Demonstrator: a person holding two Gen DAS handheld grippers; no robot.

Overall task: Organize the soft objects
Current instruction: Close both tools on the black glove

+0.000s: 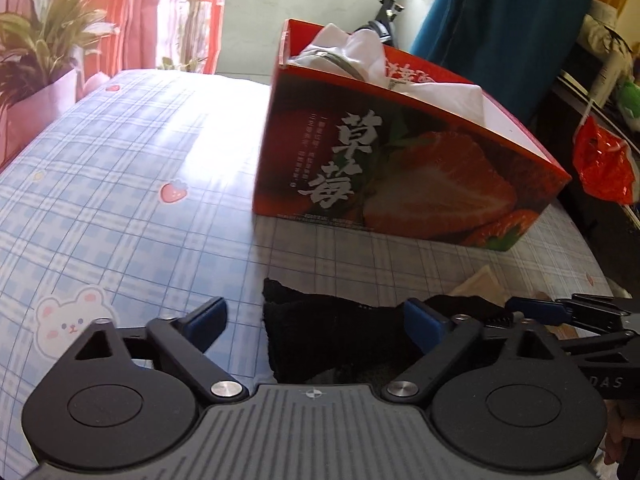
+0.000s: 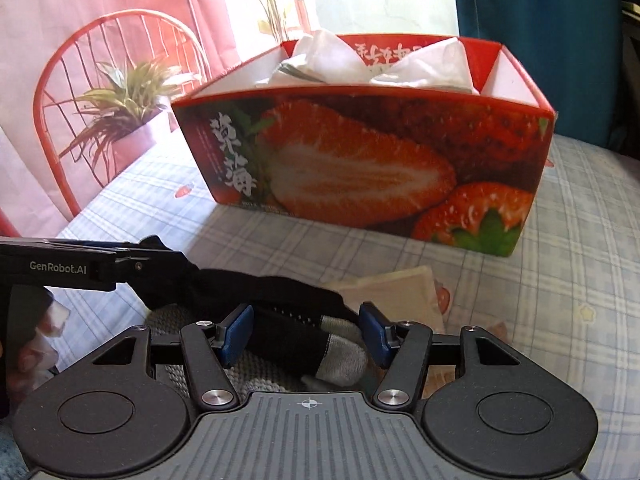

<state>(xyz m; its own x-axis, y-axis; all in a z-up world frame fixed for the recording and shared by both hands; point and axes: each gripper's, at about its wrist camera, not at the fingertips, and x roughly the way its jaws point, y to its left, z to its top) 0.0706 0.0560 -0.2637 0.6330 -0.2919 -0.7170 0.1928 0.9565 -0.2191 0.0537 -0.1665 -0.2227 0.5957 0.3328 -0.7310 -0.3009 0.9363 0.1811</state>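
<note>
The left tool stands wide apart over the cuff end of a black knitted sock with a grey toe, its pads not pressing. The right tool is half apart around the sock's toe end; whether it grips, I cannot tell. The sock lies on a blue checked bedsheet. Farther back stands a red strawberry-printed cardboard box holding white cloths.

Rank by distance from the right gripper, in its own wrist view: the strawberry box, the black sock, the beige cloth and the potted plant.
1. black sock, between the right gripper fingers.
2. beige cloth, just ahead, right.
3. strawberry box, centre, farther back.
4. potted plant, far left, behind the box's front wall.
</note>
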